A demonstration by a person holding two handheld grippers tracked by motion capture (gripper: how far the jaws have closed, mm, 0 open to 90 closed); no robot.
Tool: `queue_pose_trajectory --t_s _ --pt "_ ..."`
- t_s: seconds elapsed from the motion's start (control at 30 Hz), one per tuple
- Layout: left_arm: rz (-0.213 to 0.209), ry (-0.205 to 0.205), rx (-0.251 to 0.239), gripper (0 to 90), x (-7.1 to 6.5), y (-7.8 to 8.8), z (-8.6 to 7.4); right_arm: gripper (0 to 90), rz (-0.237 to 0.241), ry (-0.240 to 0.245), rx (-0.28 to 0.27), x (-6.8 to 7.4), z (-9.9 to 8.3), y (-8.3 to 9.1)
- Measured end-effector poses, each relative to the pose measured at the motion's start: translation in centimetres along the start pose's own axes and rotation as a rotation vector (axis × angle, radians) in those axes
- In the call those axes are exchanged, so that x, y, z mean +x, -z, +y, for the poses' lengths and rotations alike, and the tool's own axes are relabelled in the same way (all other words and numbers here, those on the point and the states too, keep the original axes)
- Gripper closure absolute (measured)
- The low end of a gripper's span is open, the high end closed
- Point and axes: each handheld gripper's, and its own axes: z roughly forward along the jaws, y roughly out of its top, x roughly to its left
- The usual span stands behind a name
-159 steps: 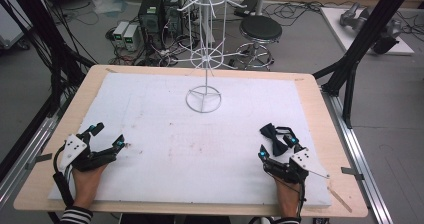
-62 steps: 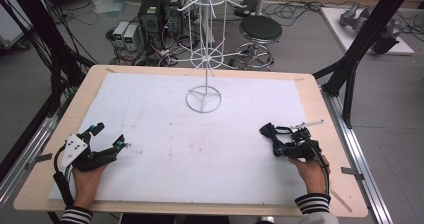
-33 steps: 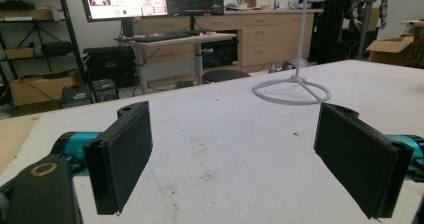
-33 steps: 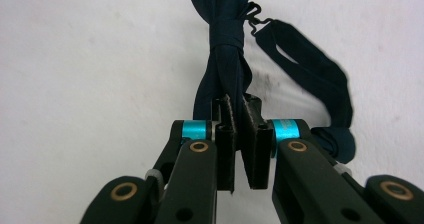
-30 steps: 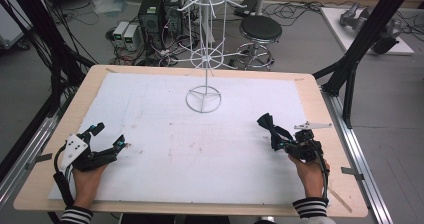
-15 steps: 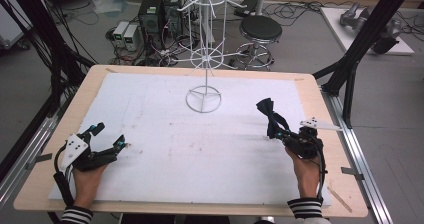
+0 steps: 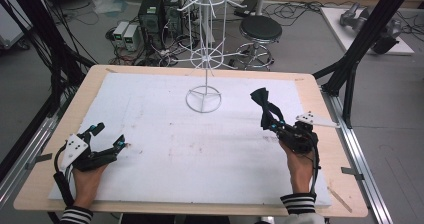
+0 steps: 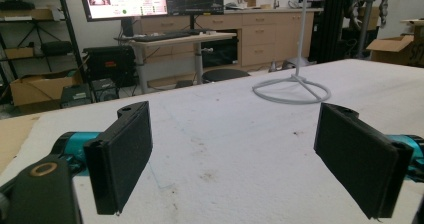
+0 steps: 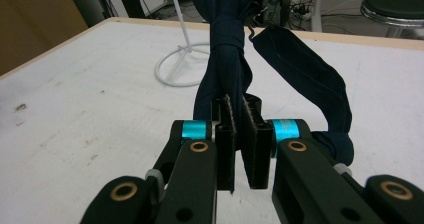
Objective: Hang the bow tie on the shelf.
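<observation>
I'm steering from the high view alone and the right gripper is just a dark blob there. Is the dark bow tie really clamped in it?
Observer: Yes. In the right gripper view the right gripper is shut on a fold of the navy bow tie.
Operator: Is there a hook on it?
Observer: A small metal hook sticks out beside the knot.
Operator: And the left gripper, anything in it?
Observer: No. In the left gripper view the left gripper stands wide open over the white foam board.
</observation>
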Motion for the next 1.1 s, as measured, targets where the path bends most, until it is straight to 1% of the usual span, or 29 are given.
queue_pose_trajectory --t_s 0.13,0.23,0.27,0.5,0.6,0.73,0.97,1.0,1.1 --pt "-0.001 0.001 0.001 16.0 0.0 0.0 0.0 85.4 -0.001 0.015 -0.016 0.4 0.5 -0.2" --pt "-0.001 0.001 0.001 16.1 0.0 0.0 0.0 85.4 0.003 0.015 -0.022 0.6 0.7 -0.2" --pt "-0.001 0.001 0.001 16.0 0.0 0.0 0.0 85.5 0.002 0.023 -0.028 0.8 0.9 -0.3" --pt "-0.001 0.001 0.002 16.0 0.0 0.0 0.0 85.4 0.004 0.033 -0.041 1.2 1.4 -0.6" --pt "-0.001 0.002 0.001 16.0 0.0 0.0 0.0 85.4 0.006 0.034 -0.056 1.5 1.8 -0.6" --pt "-0.001 0.001 0.003 16.0 0.0 0.0 0.0 85.4 0.008 0.059 -0.084 2.2 2.5 -0.8" --pt "-0.001 0.001 0.004 16.0 0.0 0.0 0.0 85.4 0.022 0.081 -0.097 2.9 3.4 -1.1" --pt "-0.001 0.000 0.003 16.0 0.0 0.0 0.0 85.4 0.022 0.084 -0.112 3.2 3.6 -1.1" --pt "-0.001 0.000 0.003 16.0 0.0 0.0 0.0 85.4 0.024 0.091 -0.117 3.4 3.9 -1.3"
